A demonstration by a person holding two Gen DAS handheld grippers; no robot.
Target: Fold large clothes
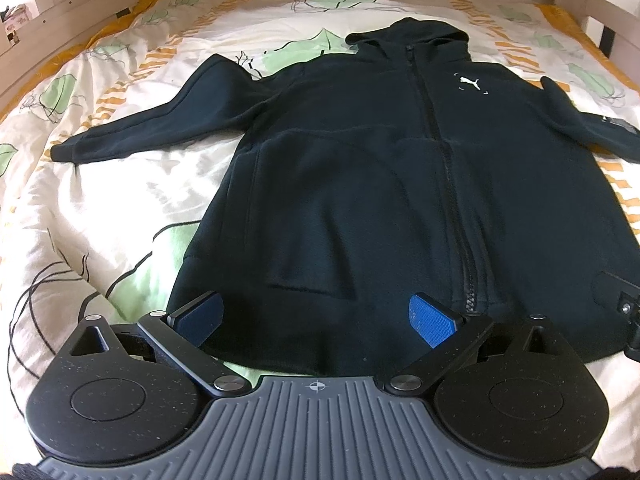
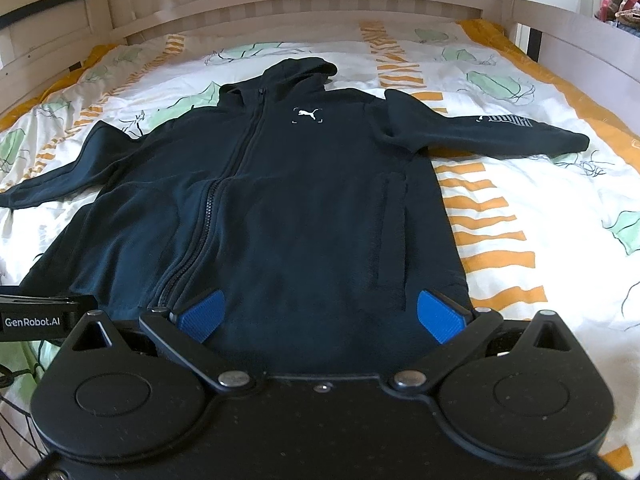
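Note:
A black zip-up hoodie [image 1: 360,184] lies flat and face up on the bed, hood at the far end, both sleeves spread out sideways. A small white logo [image 1: 469,83] marks its chest. My left gripper [image 1: 318,318] hovers open over the hem on the left half, blue pads wide apart. In the right wrist view the same hoodie [image 2: 288,208] fills the middle. My right gripper [image 2: 322,316] is open above the hem on the right half. The right sleeve [image 2: 500,128] carries white lettering. Nothing is held.
A cream duvet [image 2: 540,220] with orange stripes and green leaf prints covers the bed. A pale wooden bed frame [image 2: 280,4] runs along the far end and both sides. The other gripper's body [image 2: 36,320] shows at the left edge of the right wrist view.

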